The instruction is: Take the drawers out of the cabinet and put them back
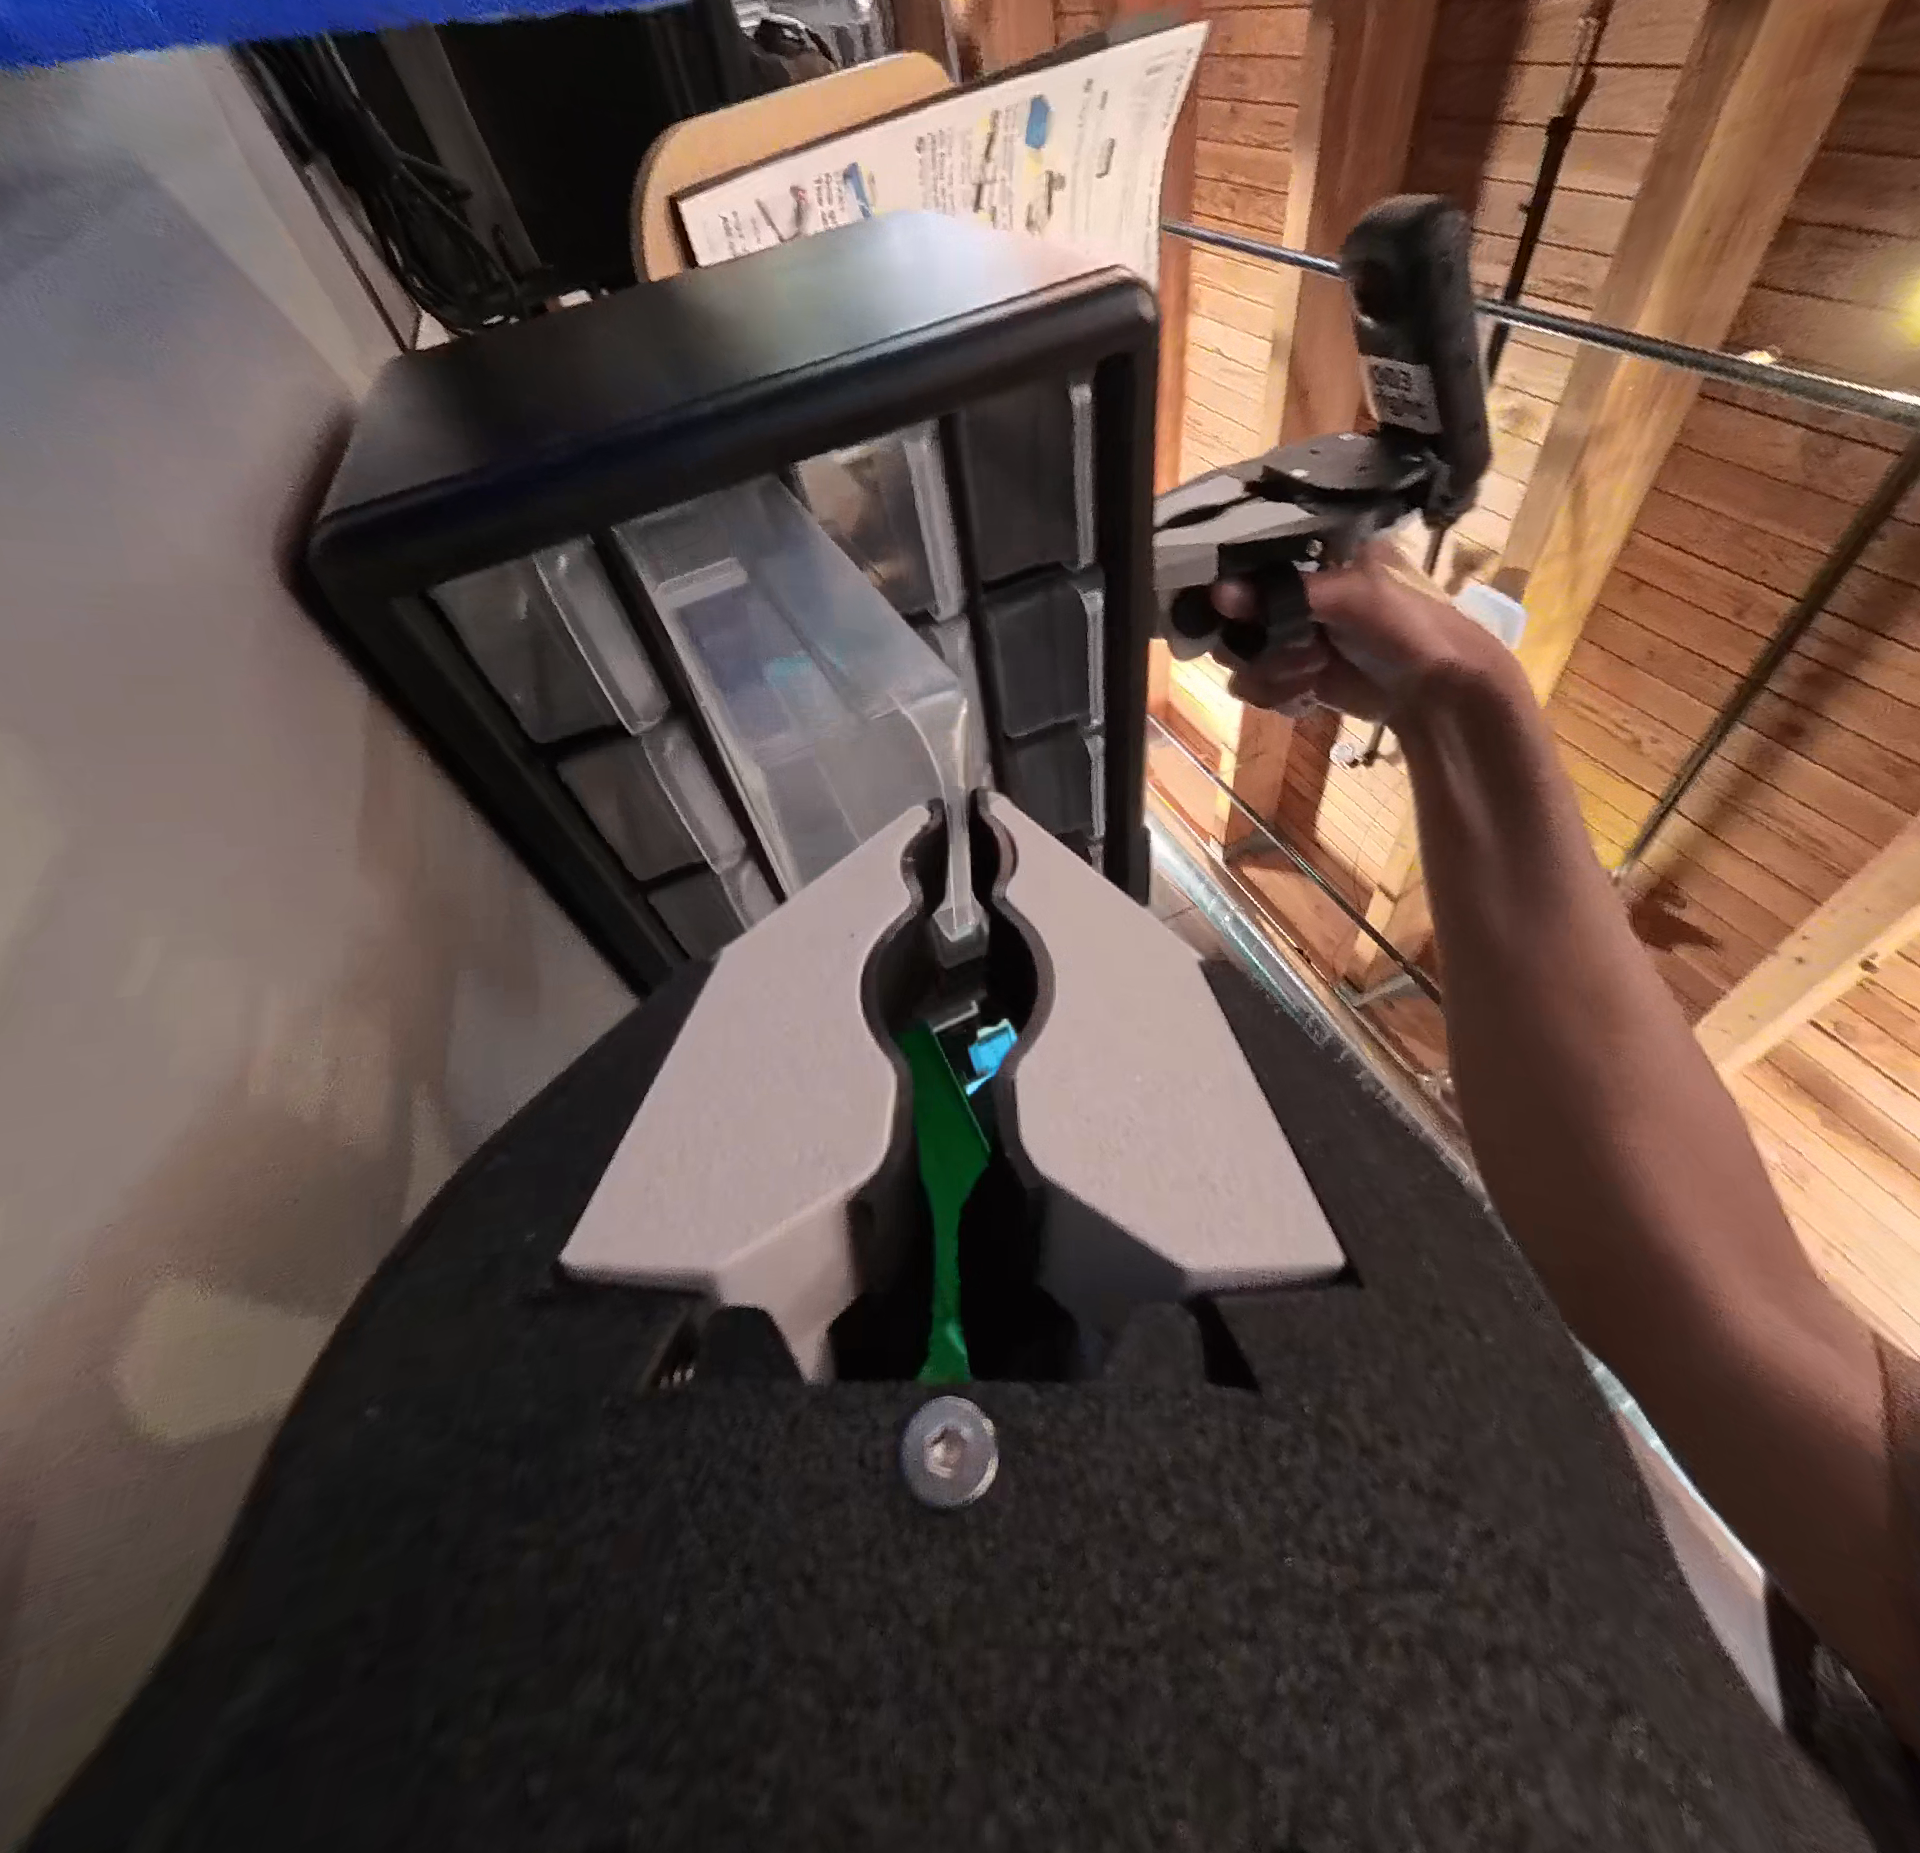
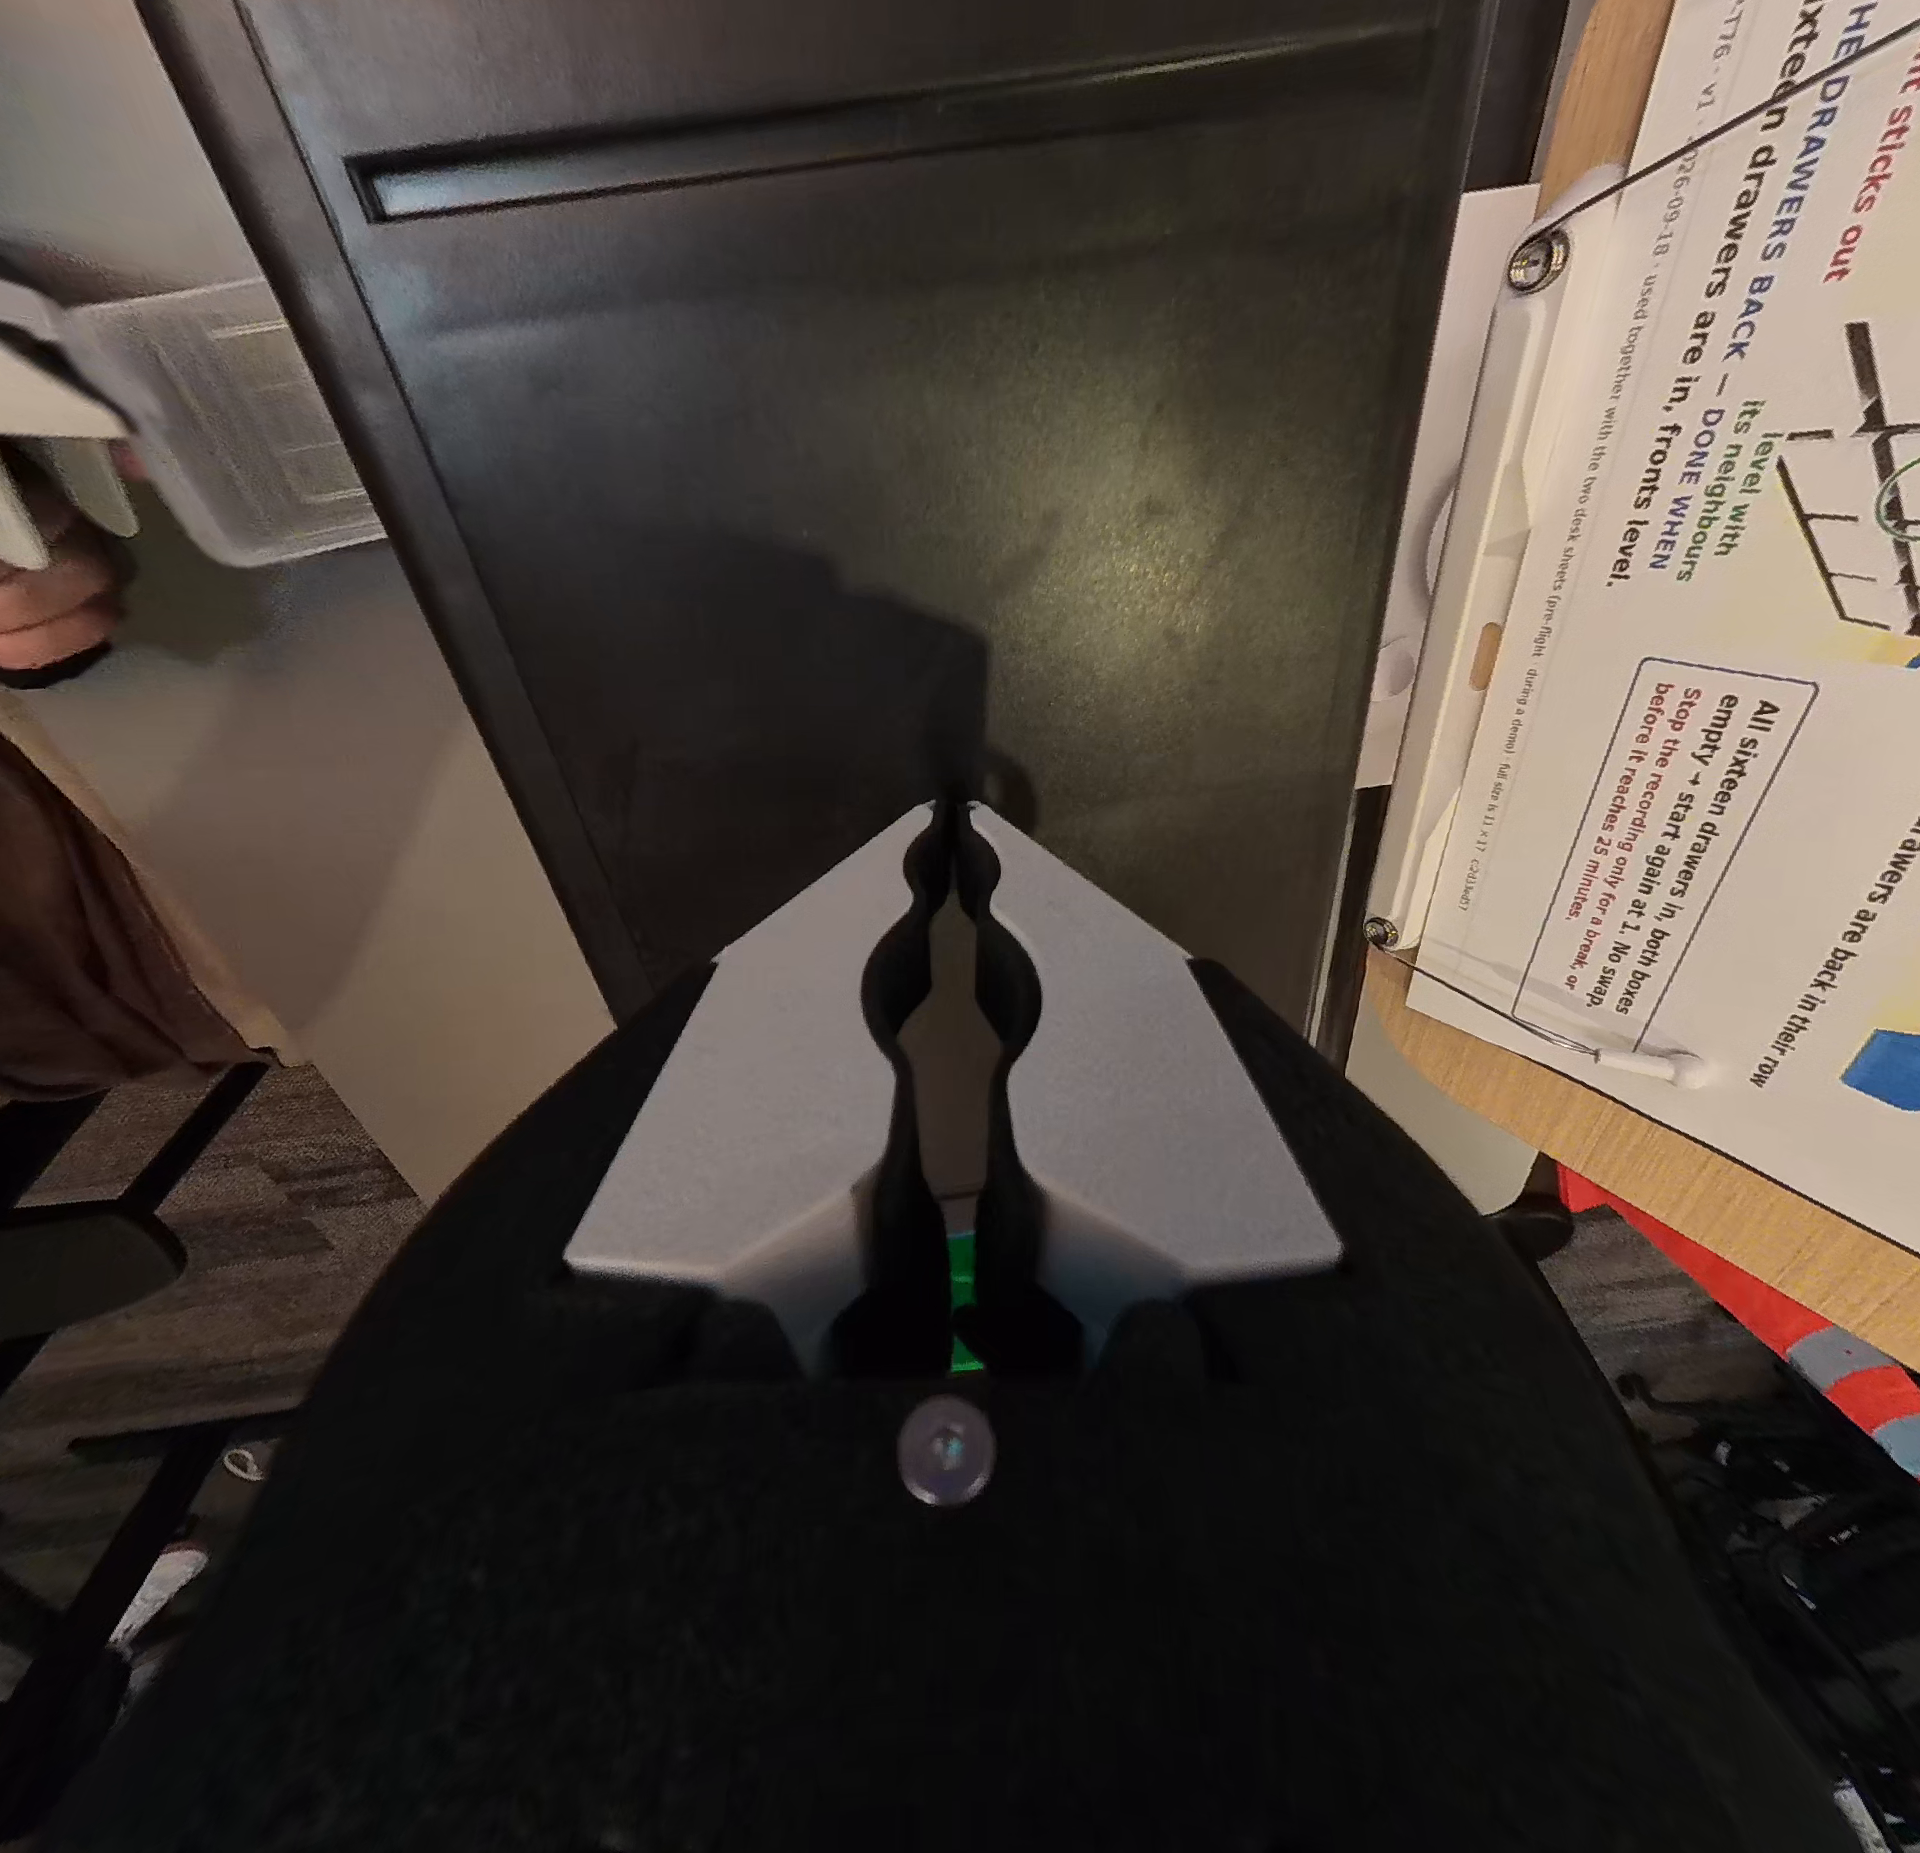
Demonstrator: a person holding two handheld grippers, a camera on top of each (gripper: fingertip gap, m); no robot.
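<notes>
The left tongs (image 1: 961, 816) are closed on the thin clear handle tab of one drawer (image 1: 800, 660), which stands half out of the black cabinet (image 1: 644, 369). The drawer looks like light, stiff, smooth plastic; the front tab is the natural place to take hold, though it may slip or flex if pulled crooked. One drawer is drawn out; about seven others show seated in the front, but blur and the tongs hide the rest, so the full count cannot be told. To the right, the right tongs (image 2: 954, 816) are pressed together on nothing, close before the cabinet's plain dark side panel (image 2: 883, 432); whether they touch it cannot be told.
</notes>
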